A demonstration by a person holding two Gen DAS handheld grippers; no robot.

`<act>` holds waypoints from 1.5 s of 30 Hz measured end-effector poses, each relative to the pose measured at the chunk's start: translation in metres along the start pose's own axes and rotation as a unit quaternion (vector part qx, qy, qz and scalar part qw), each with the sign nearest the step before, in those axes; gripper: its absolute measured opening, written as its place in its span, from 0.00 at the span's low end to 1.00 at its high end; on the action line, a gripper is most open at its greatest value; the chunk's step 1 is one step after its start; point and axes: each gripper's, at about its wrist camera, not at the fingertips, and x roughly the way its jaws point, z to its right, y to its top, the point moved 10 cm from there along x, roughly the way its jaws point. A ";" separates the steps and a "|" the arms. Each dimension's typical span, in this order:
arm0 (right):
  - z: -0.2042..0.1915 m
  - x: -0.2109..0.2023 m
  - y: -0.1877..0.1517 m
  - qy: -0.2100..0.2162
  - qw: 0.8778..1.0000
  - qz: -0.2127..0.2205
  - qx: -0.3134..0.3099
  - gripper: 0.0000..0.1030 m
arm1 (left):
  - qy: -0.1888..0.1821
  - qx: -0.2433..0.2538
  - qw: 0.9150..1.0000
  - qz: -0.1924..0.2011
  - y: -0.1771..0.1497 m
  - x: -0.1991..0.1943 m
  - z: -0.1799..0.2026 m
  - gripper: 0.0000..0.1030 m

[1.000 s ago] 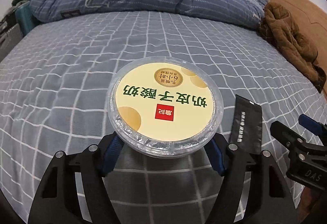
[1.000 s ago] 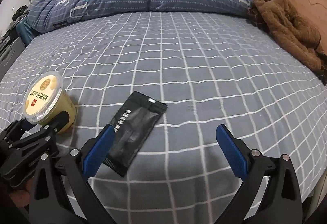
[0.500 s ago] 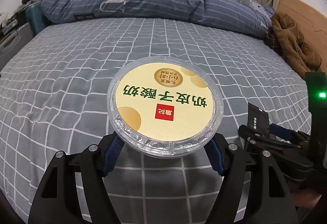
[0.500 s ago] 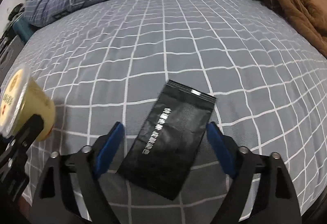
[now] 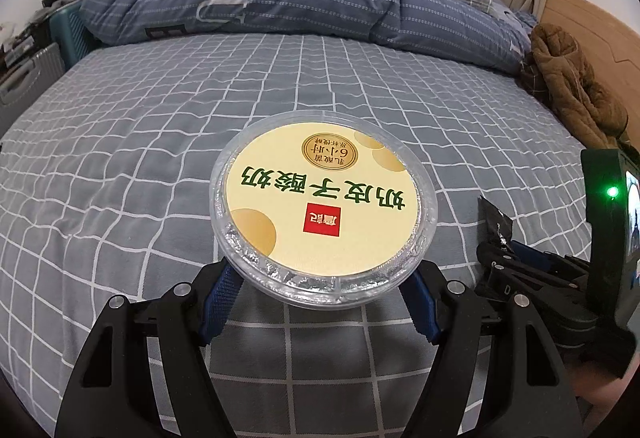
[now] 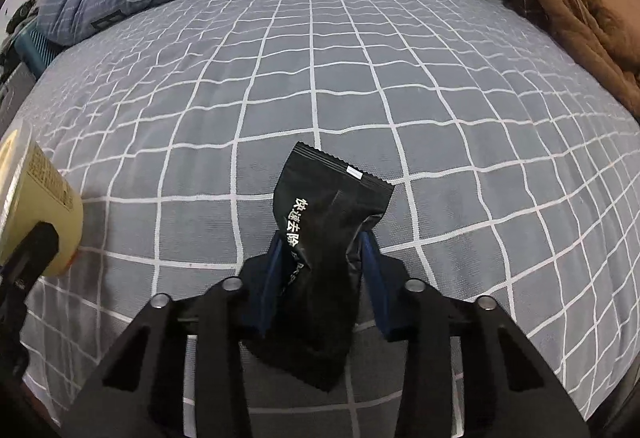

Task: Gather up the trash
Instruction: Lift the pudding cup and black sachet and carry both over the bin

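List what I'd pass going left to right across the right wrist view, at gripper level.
Yogurt cup in the left gripper at the left edge → black wrapper, crumpled between the closing right gripper → bare checked bedsheet to the right edge.

light: even, soft indoor, moderately bright | shadows: faint one by my yogurt cup on the bedsheet | glare: green LED flares | blur: none | edges: heavy fisheye bending, dark corners
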 end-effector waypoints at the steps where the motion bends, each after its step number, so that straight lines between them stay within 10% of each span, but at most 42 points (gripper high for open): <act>1: -0.001 0.000 0.000 0.001 1.000 0.002 -0.001 0.27 | -0.001 0.000 1.000 -0.001 0.000 0.000 0.000 0.68; 19: -0.017 -0.058 0.010 0.076 0.994 0.063 -0.034 0.21 | -0.003 -0.013 1.000 0.011 -0.006 -0.024 -0.004 0.68; 45: -0.012 -0.131 -0.028 0.063 0.990 0.105 -0.067 0.21 | -0.008 0.000 1.000 0.019 -0.046 -0.084 0.016 0.68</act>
